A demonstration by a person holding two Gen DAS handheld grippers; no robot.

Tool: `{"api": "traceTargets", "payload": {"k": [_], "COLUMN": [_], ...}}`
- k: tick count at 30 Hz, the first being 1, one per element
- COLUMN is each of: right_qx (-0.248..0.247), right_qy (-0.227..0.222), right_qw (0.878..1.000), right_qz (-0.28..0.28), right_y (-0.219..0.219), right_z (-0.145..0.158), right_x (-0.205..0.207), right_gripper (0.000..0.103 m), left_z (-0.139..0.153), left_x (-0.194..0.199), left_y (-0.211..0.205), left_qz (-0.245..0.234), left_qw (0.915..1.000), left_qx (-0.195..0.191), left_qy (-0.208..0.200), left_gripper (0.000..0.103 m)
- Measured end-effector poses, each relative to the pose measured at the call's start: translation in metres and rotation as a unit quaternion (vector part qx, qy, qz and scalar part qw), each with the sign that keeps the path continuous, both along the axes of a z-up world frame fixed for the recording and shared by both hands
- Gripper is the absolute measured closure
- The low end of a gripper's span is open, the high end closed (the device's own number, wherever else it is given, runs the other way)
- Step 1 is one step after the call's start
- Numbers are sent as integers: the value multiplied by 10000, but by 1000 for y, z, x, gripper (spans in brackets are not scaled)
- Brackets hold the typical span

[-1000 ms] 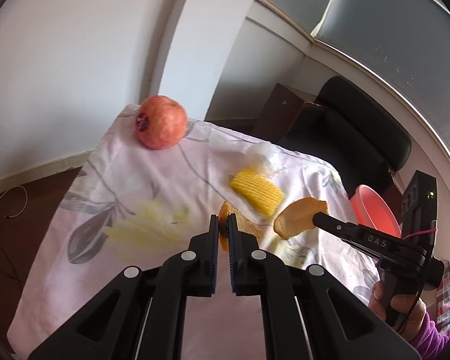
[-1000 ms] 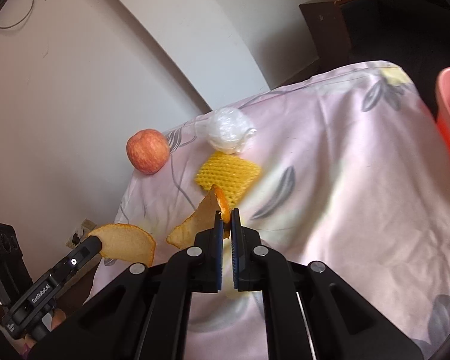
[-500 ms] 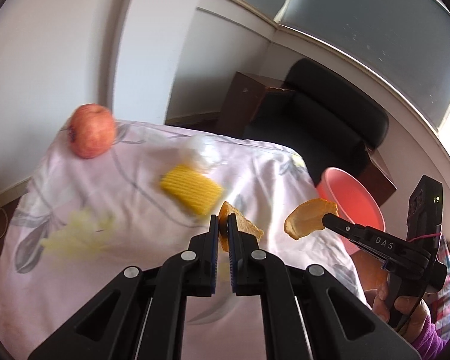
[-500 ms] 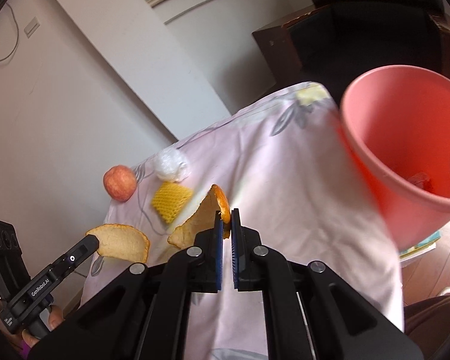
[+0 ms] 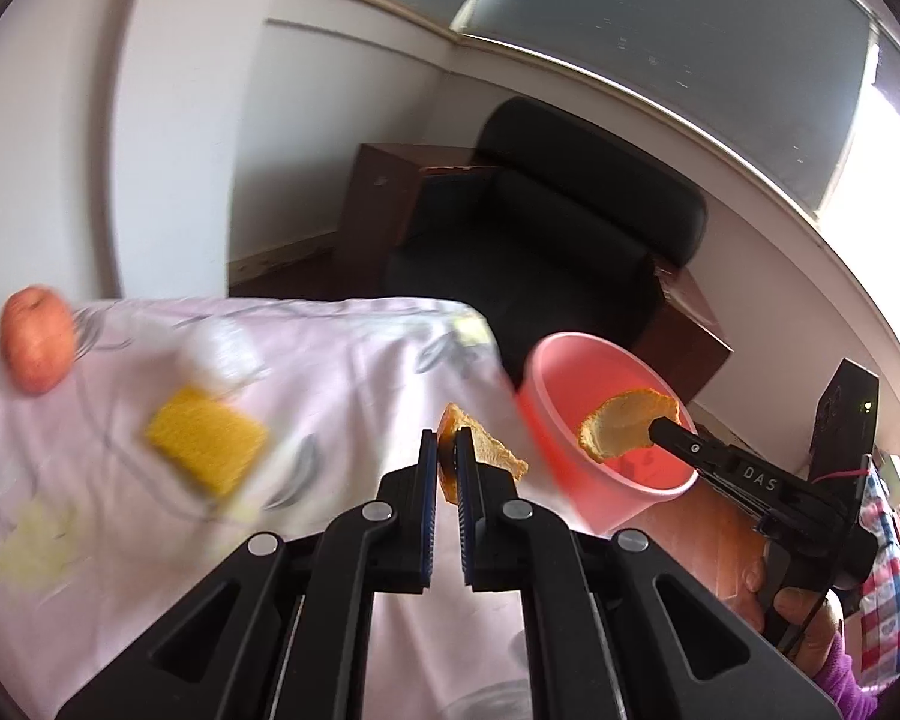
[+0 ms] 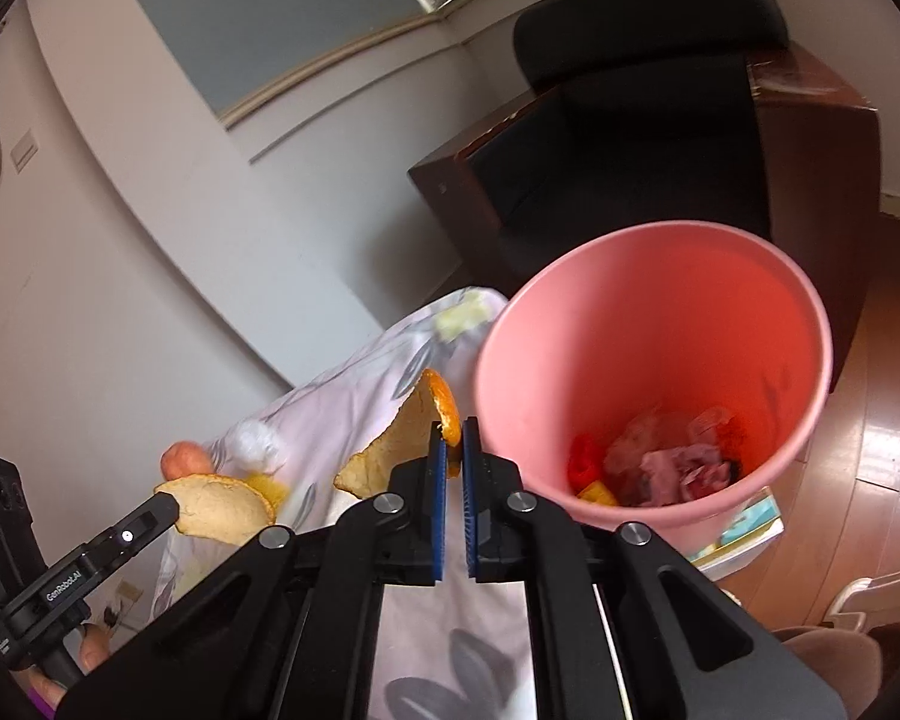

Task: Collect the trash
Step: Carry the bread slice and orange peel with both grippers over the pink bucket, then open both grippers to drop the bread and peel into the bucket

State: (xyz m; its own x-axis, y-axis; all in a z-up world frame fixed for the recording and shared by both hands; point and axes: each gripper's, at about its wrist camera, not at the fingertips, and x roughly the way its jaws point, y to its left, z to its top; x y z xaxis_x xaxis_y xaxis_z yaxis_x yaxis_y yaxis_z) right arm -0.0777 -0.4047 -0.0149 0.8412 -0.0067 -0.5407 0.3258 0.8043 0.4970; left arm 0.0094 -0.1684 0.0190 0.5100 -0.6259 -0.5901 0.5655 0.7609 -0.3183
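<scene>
Transport step: two orange peels carried toward the pink bin.

Right hand-held gripper [image 6: 453, 447] pinches one peel [image 6: 405, 438] beside the bin [image 6: 648, 276] rim; left hand-held gripper [image 5: 444, 450] pinches another peel [image 5: 480, 447] over the worktop [image 5: 342, 360]. Next: clear the rim, then release.

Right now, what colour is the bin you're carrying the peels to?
Pink. The bin shows best in the right wrist view, where you look straight into it.

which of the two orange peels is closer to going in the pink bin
The peel in the right gripper, seen from the left wrist against the pink bin's mouth; the left gripper's peel is beside the bin.
</scene>
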Motion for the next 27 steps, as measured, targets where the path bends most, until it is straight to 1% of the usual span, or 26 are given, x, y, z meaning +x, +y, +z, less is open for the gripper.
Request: {"api": "traceTargets", "payload": {"k": [6,10,14,18,27], "right_qx": [49,0,-128,-275,-328], "right_qy": [3,48,107,172,266], "right_qw": [9993,9987,9980,9970,9957], "right_qz": [-362,-507,-614,-704,-821], "right_y": [-31,-44,-54,-61,-75], "right_z": [-9,-16,-22,-25,-36], "right_x": [-11,-15,-19,-21,-28], "right_gripper": [98,98,98,98,98], "left_z": [8,5,0,-9,-30], "left_x": [-2,-4,-6,-8,-3], "left_y": [-48,-79,-109,-135,-171], "left_qz": [-381,-584,-784,-932,-1055], "left_qw": [9992,9982,9967,9949,9925], "left_qx": [13,77,174,363,615], "left_qy": [-92,-112,-103,-133,-5], "left_gripper": [98,98,97,97,97]}}
